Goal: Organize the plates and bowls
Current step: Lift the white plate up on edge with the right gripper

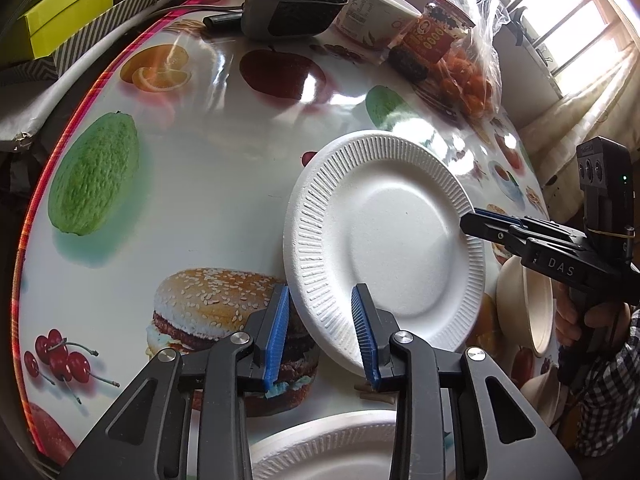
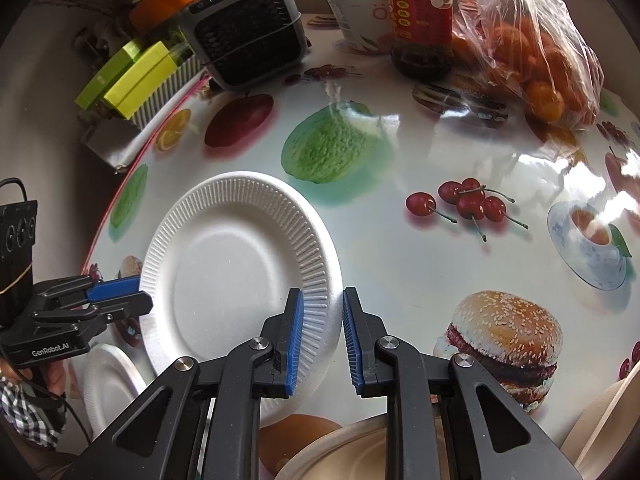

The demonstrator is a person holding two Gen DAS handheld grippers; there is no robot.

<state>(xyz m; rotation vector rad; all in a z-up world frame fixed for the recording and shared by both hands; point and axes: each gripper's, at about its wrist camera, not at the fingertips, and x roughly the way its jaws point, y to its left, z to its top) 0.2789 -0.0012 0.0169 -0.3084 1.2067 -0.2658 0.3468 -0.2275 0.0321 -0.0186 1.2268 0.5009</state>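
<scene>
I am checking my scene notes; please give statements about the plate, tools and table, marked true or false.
1. The right tool is shut on the rim of the white ribbed paper plate. True.
2. That plate carries food. False: it is empty.
3. A red-labelled glass jar stands beside a clear plastic bag of orange fruit. True.
4. The grey mesh-fronted device lies on the plate. False: it stands at the far edge of the table.

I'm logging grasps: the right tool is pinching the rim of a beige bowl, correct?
Not quite. The right tool is pinching the rim of the white ribbed plate, not a beige bowl. The left wrist view shows its tips clamped on the plate's edge.
</scene>
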